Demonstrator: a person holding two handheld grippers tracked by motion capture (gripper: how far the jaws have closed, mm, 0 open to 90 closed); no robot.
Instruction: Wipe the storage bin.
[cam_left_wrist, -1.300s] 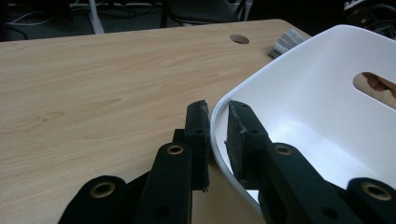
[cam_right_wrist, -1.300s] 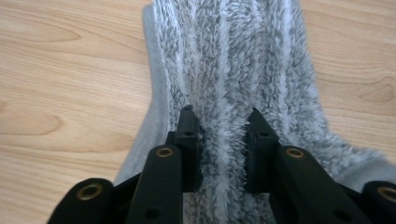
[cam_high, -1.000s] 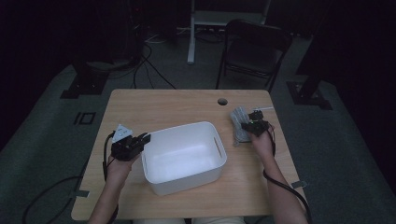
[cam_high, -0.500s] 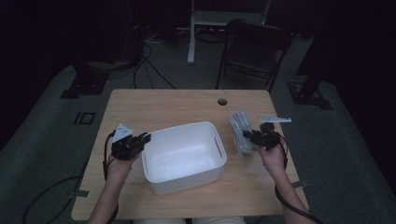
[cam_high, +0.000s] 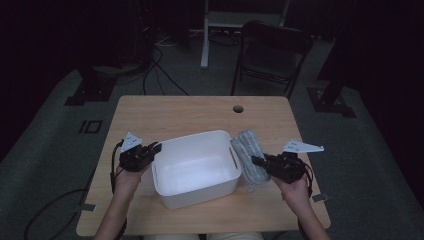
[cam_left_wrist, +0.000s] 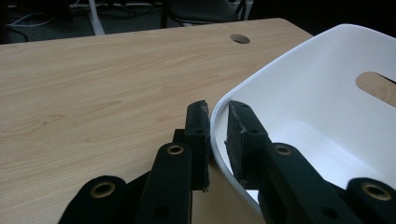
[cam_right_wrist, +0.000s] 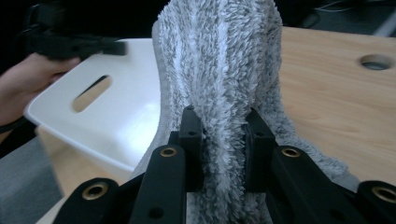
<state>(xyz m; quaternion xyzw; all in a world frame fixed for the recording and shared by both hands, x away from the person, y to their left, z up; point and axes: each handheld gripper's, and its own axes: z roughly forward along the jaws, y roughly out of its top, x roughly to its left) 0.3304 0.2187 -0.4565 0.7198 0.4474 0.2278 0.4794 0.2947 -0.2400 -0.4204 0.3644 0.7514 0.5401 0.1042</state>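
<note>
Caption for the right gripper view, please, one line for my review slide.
Right gripper clamped on a fluffy grey towel, held up beside the white bin on the wooden table.

White bin; grey fluffy towel, paler stripes; light wood-grain table.

The towel is shaggy grey cloth, the tub smooth, faintly glossy white plastic, the desk matt pale wood grain.
</note>
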